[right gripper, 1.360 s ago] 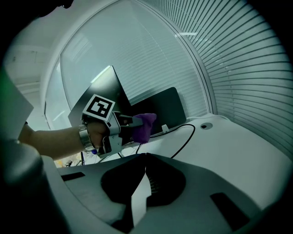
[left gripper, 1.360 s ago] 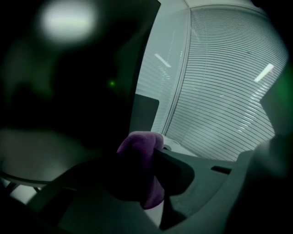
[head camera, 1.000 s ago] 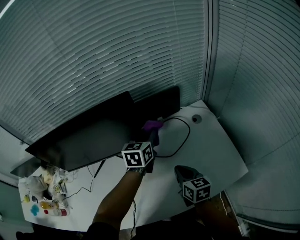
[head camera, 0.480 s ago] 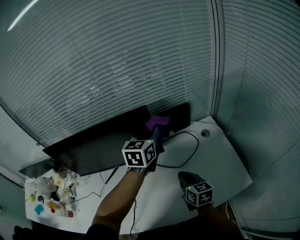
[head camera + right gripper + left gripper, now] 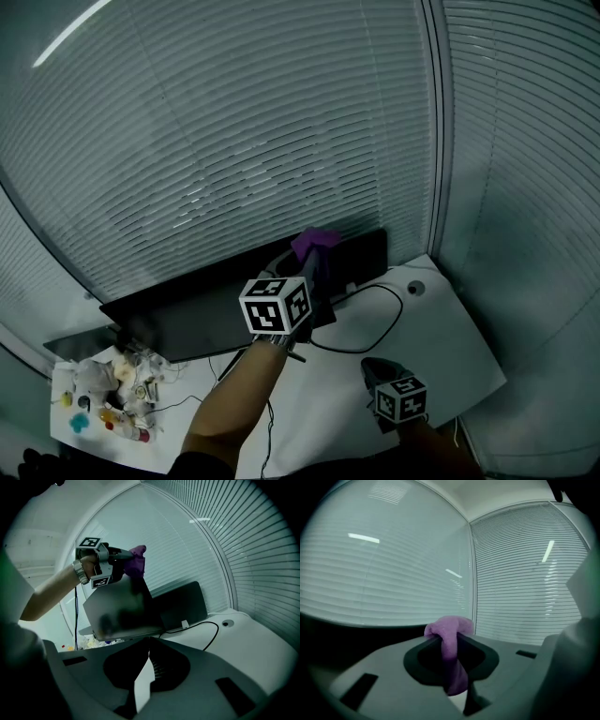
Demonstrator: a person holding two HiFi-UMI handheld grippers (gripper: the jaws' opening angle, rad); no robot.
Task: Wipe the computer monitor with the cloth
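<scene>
Head view: left gripper (image 5: 315,266) clamped on purple cloth (image 5: 314,241), near monitor (image 5: 202,314) top edge, 1 o'clock from its cube. Right gripper (image 5: 375,367) at 5 o'clock, jaws together, empty, over desk (image 5: 445,323).

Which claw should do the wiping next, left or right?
Left, probably. The left claw is shut on the purple cloth near the top edge of the monitor; the right claw is shut, empty, low by the desk.

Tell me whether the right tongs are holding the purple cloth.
No, the right tongs are closed with nothing between them, while the purple cloth is pinched in the left tongs.
</scene>
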